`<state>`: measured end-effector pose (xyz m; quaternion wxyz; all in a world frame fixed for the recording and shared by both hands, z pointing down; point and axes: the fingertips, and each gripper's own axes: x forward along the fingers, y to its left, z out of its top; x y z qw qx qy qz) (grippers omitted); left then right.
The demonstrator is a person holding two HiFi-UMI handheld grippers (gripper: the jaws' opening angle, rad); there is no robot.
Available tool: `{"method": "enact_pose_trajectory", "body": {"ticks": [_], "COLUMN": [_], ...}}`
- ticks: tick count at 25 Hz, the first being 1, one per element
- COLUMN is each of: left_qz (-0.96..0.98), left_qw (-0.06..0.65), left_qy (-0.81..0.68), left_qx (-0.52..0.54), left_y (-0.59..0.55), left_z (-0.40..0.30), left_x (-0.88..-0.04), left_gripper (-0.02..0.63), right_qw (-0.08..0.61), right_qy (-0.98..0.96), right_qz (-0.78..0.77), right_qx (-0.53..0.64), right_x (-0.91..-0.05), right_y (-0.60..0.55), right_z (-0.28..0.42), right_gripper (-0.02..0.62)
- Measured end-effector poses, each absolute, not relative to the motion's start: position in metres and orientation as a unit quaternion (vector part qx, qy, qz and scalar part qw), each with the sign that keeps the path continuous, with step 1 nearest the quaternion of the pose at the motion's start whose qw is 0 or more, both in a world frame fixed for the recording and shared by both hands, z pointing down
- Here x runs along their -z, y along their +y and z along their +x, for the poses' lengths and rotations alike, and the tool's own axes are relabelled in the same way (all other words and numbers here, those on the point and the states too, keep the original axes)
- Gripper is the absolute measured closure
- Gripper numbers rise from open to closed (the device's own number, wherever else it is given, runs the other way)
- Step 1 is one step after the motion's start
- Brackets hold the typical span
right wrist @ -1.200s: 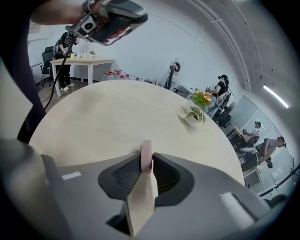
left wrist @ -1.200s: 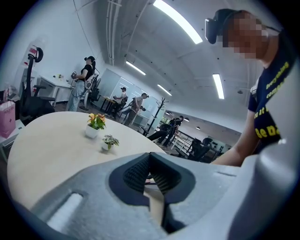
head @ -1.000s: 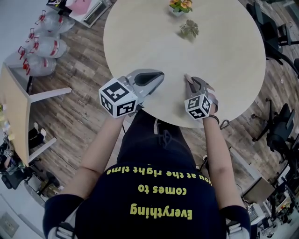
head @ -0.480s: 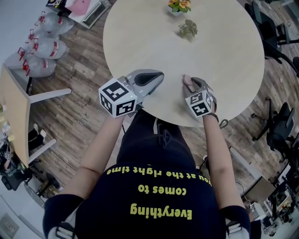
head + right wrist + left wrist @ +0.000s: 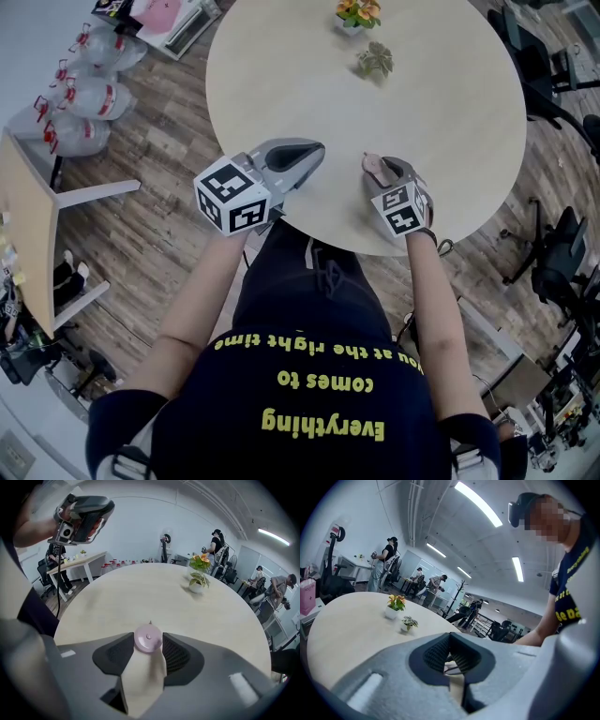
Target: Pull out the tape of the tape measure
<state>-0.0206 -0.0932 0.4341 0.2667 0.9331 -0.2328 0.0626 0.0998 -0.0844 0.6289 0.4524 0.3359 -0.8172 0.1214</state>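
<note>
Where the round pale wooden table (image 5: 450,112) curves away from the person, two pots stand near each other, well apart from both grippers: a small white pot (image 5: 354,22) holding orange and yellow flowers, and a smaller pot of green-and-white leaves (image 5: 374,59). The small round pink tape measure (image 5: 374,165) lies flat on the table between the jaws of the right gripper (image 5: 148,645), which have just been opening and stand wide. The left gripper (image 5: 451,660), nearby, is closed.
</note>
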Motion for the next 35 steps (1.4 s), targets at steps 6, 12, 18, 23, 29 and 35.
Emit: {"method": "enact_pose_trajectory", "body": {"ticks": [6,12,18,23,29,35], "left_qz": [0.934,0.94,0.945,0.943,0.94,0.935], "left_qw": [0.255,0.231,0.192,0.156,0.112,0.08], "left_qy": [-0.244,-0.247,-0.261,-0.292,-0.322,-0.346], "left_qx": [-0.059,-0.048,-0.033,-0.021,-0.011,-0.001], "left_y": [-0.1,-0.104,-0.118,-0.129,-0.136,-0.141], "left_z": [-0.023,-0.024,-0.027,-0.035,-0.043,-0.048], "left_x": [-0.428,-0.416,-0.394,-0.377,-0.352,-0.329], "left_gripper": [0.603,0.603,0.603,0.603,0.603,0.603], "right_qw": [0.41,0.327,0.238,0.164,0.116,0.073], "right_qy": [-0.822,-0.83,-0.834,-0.837,-0.836,-0.83], "right_qz": [0.373,0.429,0.482,0.513,0.534,0.552], "right_qx": [-0.129,-0.137,-0.126,-0.102,-0.053,-0.019], "right_x": [-0.603,-0.555,-0.493,-0.435,-0.374,-0.326], "right_y": [-0.095,-0.11,-0.126,-0.128,-0.121,-0.115], "right_z": [0.11,0.118,0.136,0.141,0.139,0.139], "right_gripper": [0.462,0.545,0.583,0.583,0.583,0.583]}}
